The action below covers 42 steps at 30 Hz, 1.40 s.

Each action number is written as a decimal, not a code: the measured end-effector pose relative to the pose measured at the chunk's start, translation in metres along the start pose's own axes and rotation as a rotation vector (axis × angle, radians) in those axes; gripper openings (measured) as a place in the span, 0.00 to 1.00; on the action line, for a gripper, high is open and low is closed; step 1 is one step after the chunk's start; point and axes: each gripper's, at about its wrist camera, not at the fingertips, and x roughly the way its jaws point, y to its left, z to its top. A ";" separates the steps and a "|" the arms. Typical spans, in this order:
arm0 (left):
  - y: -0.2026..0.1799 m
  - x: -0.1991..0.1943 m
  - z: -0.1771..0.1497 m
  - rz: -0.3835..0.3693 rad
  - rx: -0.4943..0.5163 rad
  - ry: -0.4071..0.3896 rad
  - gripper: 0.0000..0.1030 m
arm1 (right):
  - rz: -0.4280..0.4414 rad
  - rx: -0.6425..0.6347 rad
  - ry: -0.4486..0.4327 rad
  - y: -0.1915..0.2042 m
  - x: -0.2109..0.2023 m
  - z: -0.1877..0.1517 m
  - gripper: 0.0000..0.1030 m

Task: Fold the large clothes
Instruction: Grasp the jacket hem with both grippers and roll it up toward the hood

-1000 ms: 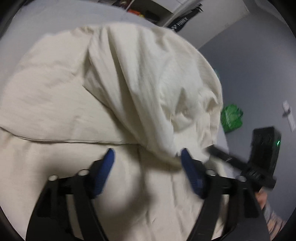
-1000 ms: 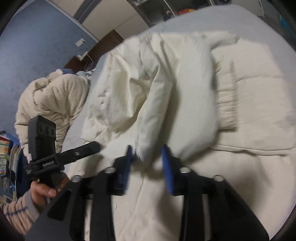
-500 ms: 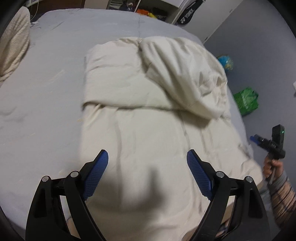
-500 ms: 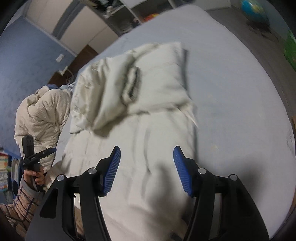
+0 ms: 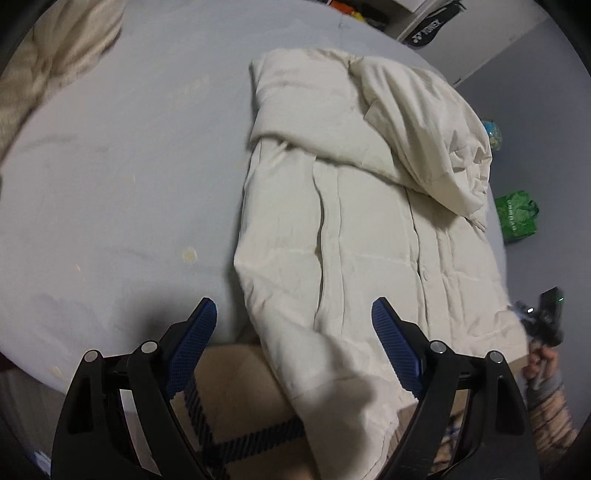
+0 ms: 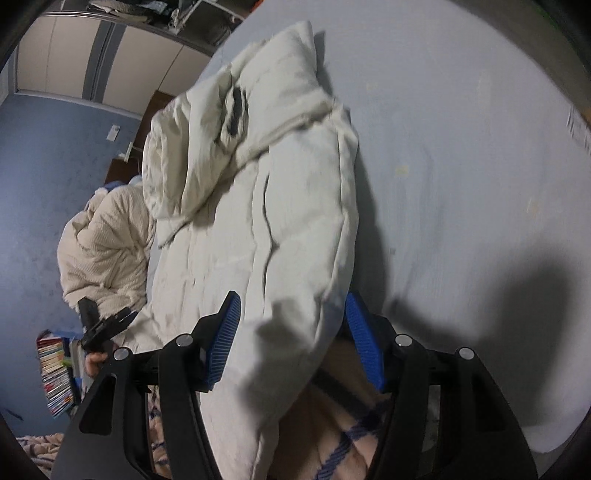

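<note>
Cream padded coat spread on grey bed, hem draped off near edge. Left gripper wide apart, hem below, untouched. Right gripper recently widened, straddling hem, pads clear. Right view only: bookshelf, beige quilt.

"YONEX" in white on black bag, top right of left wrist view; no other legible text.

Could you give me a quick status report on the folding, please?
Both grippers, left and right, open, holding nothing. Cream puffer jacket flat on bed, hem overhanging the edge. Nothing in the way.
</note>
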 end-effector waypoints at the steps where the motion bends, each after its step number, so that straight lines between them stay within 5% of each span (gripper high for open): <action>1: 0.001 0.002 0.000 -0.011 -0.001 0.018 0.80 | 0.009 0.002 0.011 0.000 0.002 -0.002 0.55; 8: 0.005 0.021 -0.002 -0.090 -0.031 0.135 0.76 | 0.101 -0.049 0.056 0.012 0.004 -0.013 0.55; 12: 0.001 0.025 -0.002 -0.099 -0.019 0.172 0.55 | 0.111 -0.115 0.064 0.025 0.001 -0.018 0.51; 16: -0.002 0.022 -0.001 -0.104 0.019 0.192 0.34 | 0.086 -0.170 0.085 0.030 0.002 -0.022 0.36; 21: -0.011 0.021 -0.002 -0.118 0.069 0.205 0.18 | 0.083 -0.205 0.091 0.032 0.002 -0.026 0.24; 27: -0.031 0.006 -0.010 -0.200 0.110 0.201 0.16 | 0.133 -0.242 0.054 0.039 -0.004 -0.033 0.16; 34: -0.031 0.008 -0.021 -0.175 0.151 0.224 0.11 | 0.157 -0.230 0.065 0.031 -0.002 -0.040 0.15; 42: -0.030 -0.030 0.002 -0.436 0.053 0.028 0.06 | 0.292 -0.240 -0.063 0.056 -0.027 -0.015 0.09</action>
